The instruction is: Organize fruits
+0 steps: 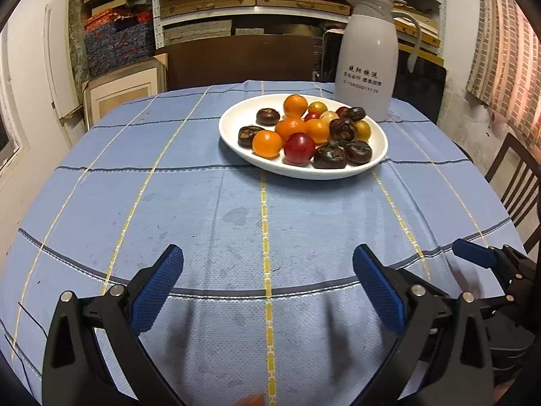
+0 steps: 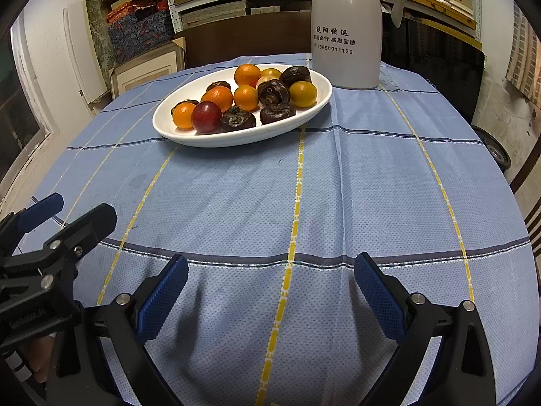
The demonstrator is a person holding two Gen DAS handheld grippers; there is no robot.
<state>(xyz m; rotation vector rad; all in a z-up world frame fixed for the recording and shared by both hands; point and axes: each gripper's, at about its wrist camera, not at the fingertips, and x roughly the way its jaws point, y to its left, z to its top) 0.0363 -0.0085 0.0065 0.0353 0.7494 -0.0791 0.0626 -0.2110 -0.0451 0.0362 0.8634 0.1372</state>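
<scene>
— Grippers first: how do they stand?

— Left gripper (image 1: 267, 270), black with blue ribbed pads, has its jaws spread wide with nothing between them, low over the blue checked tablecloth (image 1: 203, 209) with yellow and dark lines. Right gripper (image 2: 270, 274), same build, is likewise spread wide and empty. Each shows at the edge of the other's view, so they sit side by side at the near edge of the table.

— Where is the fruit?

— All of it lies in the white oval ceramic plate (image 1: 233, 135), well ahead of both grippers toward the far side of the table. Round orange fruits (image 1: 267, 143), a dark red round fruit (image 1: 299, 148), smaller yellow ones (image 1: 362, 129) and brown wrinkled flattish fruits (image 1: 329, 155) are heaped together, touching.

— Anything beyond it?

— Tall white thermos jug with a handle and printed black characters (image 1: 367, 57), upright just behind the plate's right end. Behind the table, shelves of stacked boxes (image 1: 209, 0).
</scene>
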